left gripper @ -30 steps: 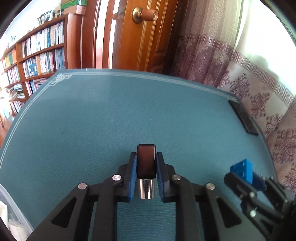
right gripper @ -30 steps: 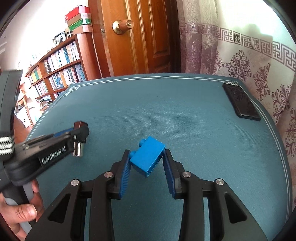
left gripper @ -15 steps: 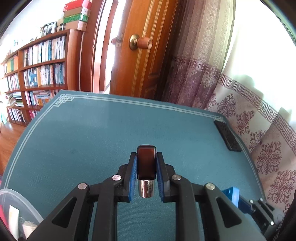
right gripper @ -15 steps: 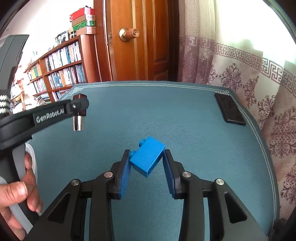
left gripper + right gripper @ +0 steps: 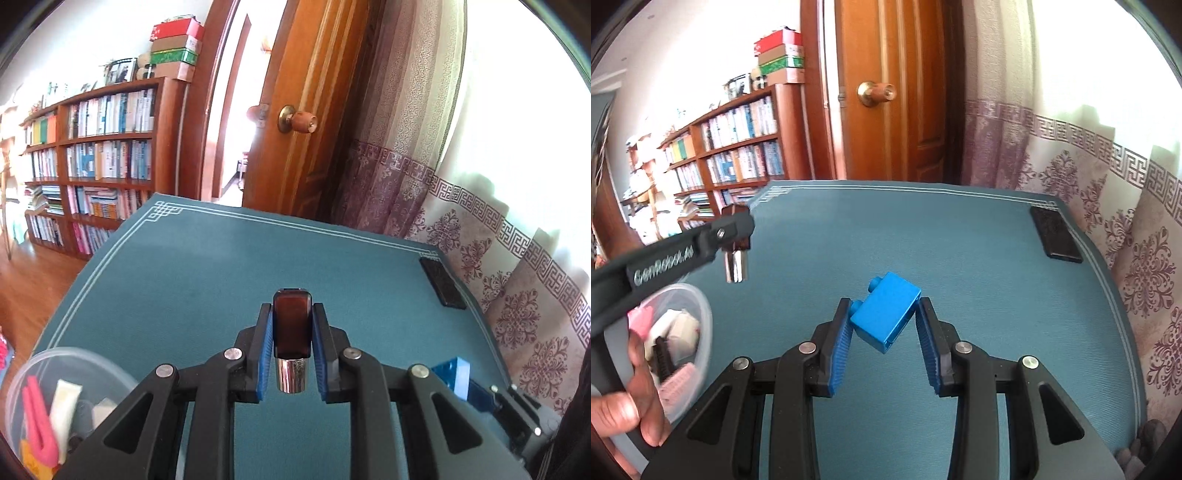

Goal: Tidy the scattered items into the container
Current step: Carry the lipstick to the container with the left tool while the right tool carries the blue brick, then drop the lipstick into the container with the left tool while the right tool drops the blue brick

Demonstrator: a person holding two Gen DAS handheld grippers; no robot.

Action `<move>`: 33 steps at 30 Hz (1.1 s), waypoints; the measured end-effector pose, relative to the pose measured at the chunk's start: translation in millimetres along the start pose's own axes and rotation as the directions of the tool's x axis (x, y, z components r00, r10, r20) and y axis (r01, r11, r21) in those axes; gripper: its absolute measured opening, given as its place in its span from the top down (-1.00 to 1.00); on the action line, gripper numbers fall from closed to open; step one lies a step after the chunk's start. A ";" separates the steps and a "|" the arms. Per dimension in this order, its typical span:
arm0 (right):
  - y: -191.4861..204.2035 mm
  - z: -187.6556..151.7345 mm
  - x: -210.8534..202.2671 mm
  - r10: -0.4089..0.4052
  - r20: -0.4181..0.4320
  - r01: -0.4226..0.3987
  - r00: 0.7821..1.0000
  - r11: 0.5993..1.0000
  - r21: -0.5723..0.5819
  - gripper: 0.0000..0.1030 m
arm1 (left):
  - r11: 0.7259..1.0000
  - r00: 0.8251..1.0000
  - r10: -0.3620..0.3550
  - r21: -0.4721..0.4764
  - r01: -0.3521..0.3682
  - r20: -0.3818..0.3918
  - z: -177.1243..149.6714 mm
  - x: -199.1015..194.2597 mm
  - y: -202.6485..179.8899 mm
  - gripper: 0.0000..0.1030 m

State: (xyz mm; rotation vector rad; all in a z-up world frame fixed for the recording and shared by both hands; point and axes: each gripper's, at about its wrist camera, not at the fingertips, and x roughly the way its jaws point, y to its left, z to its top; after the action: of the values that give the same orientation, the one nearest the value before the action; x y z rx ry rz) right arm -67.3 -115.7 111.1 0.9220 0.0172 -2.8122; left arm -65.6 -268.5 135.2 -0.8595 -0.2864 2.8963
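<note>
both tongs have swung leftward since a second ago, and the clear plastic container has come into view at the lower left of the desk, where only a sliver of it showed before. the left tongs are clamped on a small dark-red lighter with a shiny metal end, held upright in the air, near the container but not yet over it. the right tongs pinch a blue toy brick that sits tilted between the blue pads, above the middle of the desk.

as for progress, the container already holds several things: a pink clip-like piece, a pale tube and other bits i cannot make out. two items are in the air and still need dropping in. a flat black object, perhaps a phone, lies near the far right corner of the desk; whether it counts as clutter i cannot say. otherwise the surface looks bare, so the job seems close to done.

the desk wears a teal mat with a white line border. behind it stand a wooden door with a round knob, tall bookshelves packed with books to the left, and patterned purple curtains on the right.
</note>
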 end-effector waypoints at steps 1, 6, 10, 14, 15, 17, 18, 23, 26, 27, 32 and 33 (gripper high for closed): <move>4.3 0.0 -0.6 0.015 0.000 -0.015 1.000 1.000 -0.003 0.27 | 1.000 1.000 0.016 0.006 -0.016 0.005 -2.0 -5.2 3.8 0.56; 30.6 -1.7 -3.0 0.089 -0.005 -0.089 0.996 0.996 -0.019 0.27 | 0.996 0.995 0.091 -0.001 -0.091 0.026 -10.7 -32.8 35.1 0.56; 55.4 -3.9 -2.1 0.157 -0.016 -0.157 0.988 0.987 -0.030 0.27 | 0.988 0.988 0.154 -0.004 -0.154 0.023 -21.4 -52.2 63.1 0.56; 85.0 -4.5 -1.6 0.240 -0.024 -0.241 0.970 0.969 -0.050 0.27 | 0.978 0.978 0.207 -0.030 -0.207 -0.002 -31.5 -66.1 97.2 0.56; 92.4 -4.5 -1.2 0.258 -0.027 -0.260 0.966 0.964 -0.056 0.27 | 0.975 0.976 0.219 -0.038 -0.219 -0.008 -33.3 -68.9 104.9 0.56; 106.2 -4.5 0.7 0.294 -0.039 -0.296 0.955 0.953 -0.070 0.27 | 0.967 0.968 0.251 -0.049 -0.251 -0.016 -38.0 -74.9 120.7 0.56; 113.6 -5.2 1.8 0.312 -0.049 -0.315 0.949 0.946 -0.075 0.27 | 0.963 0.965 0.263 -0.052 -0.263 -0.020 -40.8 -77.3 126.5 0.56; 144.9 -15.2 7.3 0.376 -0.106 -0.385 0.921 0.918 -0.093 0.27 | 0.959 0.962 0.265 -0.087 -0.270 -0.063 -54.5 -80.9 151.6 0.56; 160.1 -22.0 12.0 0.390 -0.140 -0.405 0.910 0.909 -0.100 0.27 | 0.961 0.964 0.250 -0.102 -0.258 -0.086 -59.0 -76.9 159.6 0.56; 164.3 -24.3 13.5 0.392 -0.148 -0.409 0.908 0.907 -0.101 0.27 | 0.961 0.965 0.247 -0.104 -0.256 -0.092 -60.0 -75.2 161.2 0.56; 172.7 -32.3 16.4 0.407 -0.170 -0.427 0.898 0.897 -0.110 0.27 | 0.964 0.967 0.234 -0.103 -0.244 -0.106 -63.4 -74.5 162.2 0.56; 174.1 -33.2 17.3 0.408 -0.174 -0.430 0.896 0.896 -0.111 0.27 | 0.965 0.967 0.233 -0.097 -0.243 -0.108 -63.4 -73.0 160.5 0.56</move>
State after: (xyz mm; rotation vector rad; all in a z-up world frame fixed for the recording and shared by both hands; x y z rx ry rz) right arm -31.0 -287.6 82.0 0.9617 0.0388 -2.3086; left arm 22.3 -427.1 88.0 -1.1196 -0.3594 3.0697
